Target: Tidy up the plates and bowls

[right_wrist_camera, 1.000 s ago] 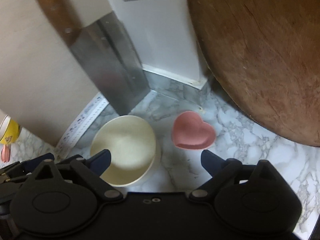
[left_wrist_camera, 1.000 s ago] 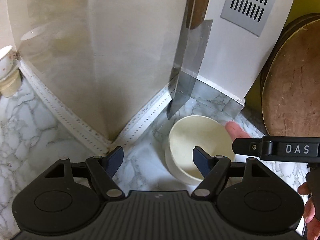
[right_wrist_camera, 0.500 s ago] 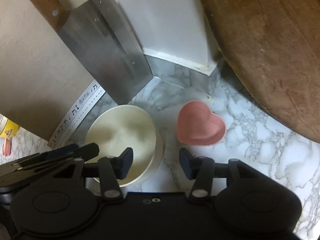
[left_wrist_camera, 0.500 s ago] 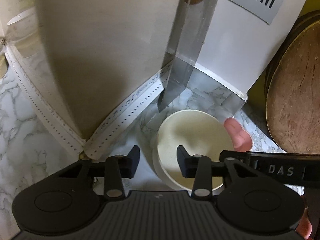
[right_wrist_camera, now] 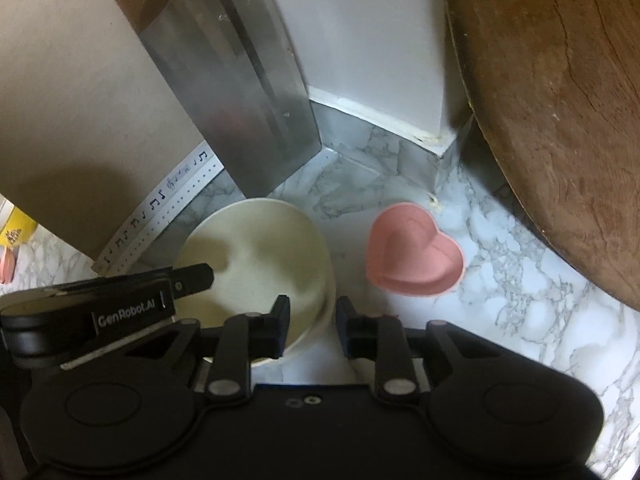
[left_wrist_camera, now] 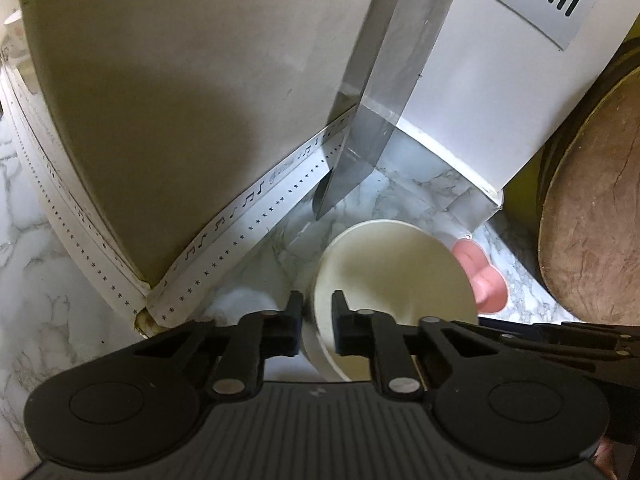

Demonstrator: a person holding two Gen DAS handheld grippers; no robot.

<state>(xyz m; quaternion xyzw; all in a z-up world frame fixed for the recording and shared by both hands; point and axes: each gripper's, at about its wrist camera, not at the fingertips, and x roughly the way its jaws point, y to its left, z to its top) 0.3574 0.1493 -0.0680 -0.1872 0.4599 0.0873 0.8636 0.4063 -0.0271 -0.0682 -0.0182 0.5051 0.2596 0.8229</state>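
A cream bowl (left_wrist_camera: pixel 396 272) sits on the marble counter in the corner; it also shows in the right wrist view (right_wrist_camera: pixel 256 256). My left gripper (left_wrist_camera: pixel 317 322) is shut on the bowl's left rim, one finger inside and one outside. My right gripper (right_wrist_camera: pixel 313 322) is shut on the bowl's right rim in the same way. A pink heart-shaped dish (right_wrist_camera: pixel 414 258) lies on the counter to the right of the bowl, and its edge shows in the left wrist view (left_wrist_camera: pixel 486 284).
A cleaver (right_wrist_camera: pixel 236 80) leans in the corner just behind the bowl. A large round wooden board (right_wrist_camera: pixel 560 100) leans at the right. A white box with a vent (left_wrist_camera: pixel 472 72) and a beige wall panel (left_wrist_camera: pixel 180 100) close the back. Cups (left_wrist_camera: pixel 14 36) stand far left.
Both grippers moved in onto the cream bowl and closed from wide open to a narrow grip on its opposite rims. The bowl and pink dish have stayed in place.
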